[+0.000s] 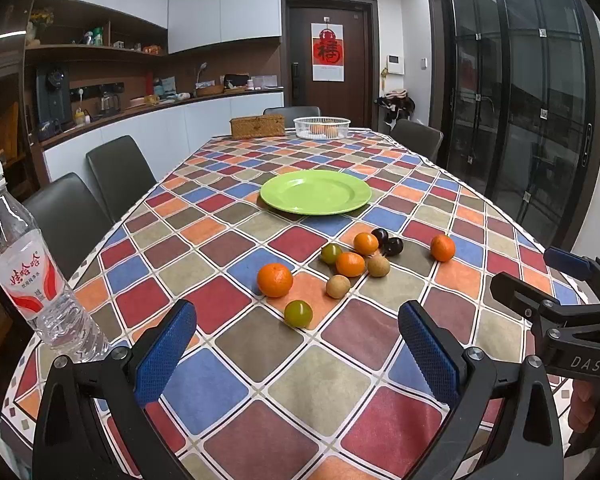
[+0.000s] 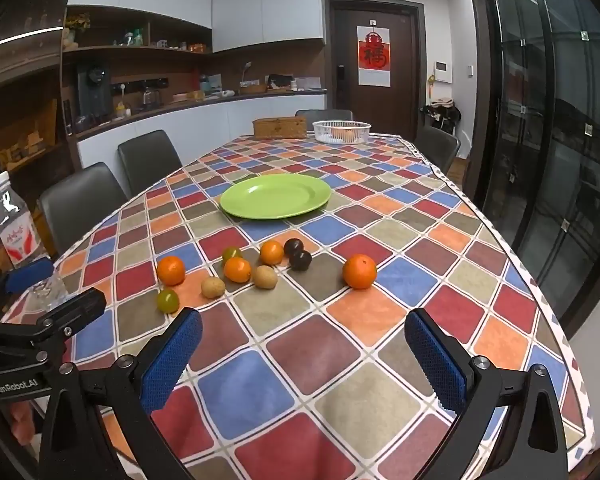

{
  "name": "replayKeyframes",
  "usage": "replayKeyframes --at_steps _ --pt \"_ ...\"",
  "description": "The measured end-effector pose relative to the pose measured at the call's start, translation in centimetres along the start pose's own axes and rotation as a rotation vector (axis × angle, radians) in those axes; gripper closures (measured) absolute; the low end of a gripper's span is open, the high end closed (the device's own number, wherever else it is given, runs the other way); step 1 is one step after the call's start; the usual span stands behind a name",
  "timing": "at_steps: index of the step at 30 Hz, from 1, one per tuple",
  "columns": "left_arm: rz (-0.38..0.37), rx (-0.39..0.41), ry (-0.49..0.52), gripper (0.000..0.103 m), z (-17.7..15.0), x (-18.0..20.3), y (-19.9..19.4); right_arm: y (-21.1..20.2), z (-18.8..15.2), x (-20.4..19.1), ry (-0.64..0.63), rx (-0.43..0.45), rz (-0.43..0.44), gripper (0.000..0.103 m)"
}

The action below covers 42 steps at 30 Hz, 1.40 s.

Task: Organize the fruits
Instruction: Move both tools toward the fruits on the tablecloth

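Left wrist view crops the bottle (image 1: pixel 24 264); both grippers' jaws gape, empty.

Ten small round fruits lay loose on the checked tablecloth, short of the empty round green plastic plate (image 1: pixel 315 192). Four orange tangerines: one (image 1: pixel 275 279) at the left, two central, one (image 1: pixel 443 247) apart at the right. Two green fruits, two tan-brown fruits, and two touching dark purple plums (image 1: pixel 386 241) lay clustered between.
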<state>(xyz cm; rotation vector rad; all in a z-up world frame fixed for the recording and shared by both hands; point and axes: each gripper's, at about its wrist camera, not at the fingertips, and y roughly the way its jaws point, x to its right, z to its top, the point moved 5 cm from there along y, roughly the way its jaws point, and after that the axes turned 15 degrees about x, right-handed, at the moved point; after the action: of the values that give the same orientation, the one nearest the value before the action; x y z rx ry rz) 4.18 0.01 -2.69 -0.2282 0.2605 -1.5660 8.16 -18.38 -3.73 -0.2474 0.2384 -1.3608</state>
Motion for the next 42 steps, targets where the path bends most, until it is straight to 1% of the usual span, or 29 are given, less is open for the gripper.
replayKeyframes --at_steps 23,29,30,33,41,42 --pt "-0.002 0.000 0.000 0.000 0.1 -0.1 0.0 0.0 -0.1 0.0 0.001 0.001 0.002 0.001" --pt "-0.003 -0.003 0.000 0.000 0.1 -0.1 -0.1 0.2 -0.2 -0.6 -0.002 -0.012 0.011 0.001" --pt "-0.003 -0.004 0.001 0.000 0.5 -0.2 -0.1 0.3 -0.4 -0.6 -0.003 -0.014 0.014 0.001" --pt "-0.002 -0.007 0.003 0.000 0.4 -0.8 0.1 0.8 -0.8 -0.6 -0.008 -0.024 0.022 0.001" --pt "0.002 0.003 0.010 0.001 -0.9 -0.7 1.3 2.1 -1.8 -0.9 -0.030 -0.049 0.042 0.001" --pt "0.002 0.003 0.013 0.002 -1.0 -0.7 1.4 2.2 -1.8 -1.0 -0.034 -0.050 0.045 0.001"
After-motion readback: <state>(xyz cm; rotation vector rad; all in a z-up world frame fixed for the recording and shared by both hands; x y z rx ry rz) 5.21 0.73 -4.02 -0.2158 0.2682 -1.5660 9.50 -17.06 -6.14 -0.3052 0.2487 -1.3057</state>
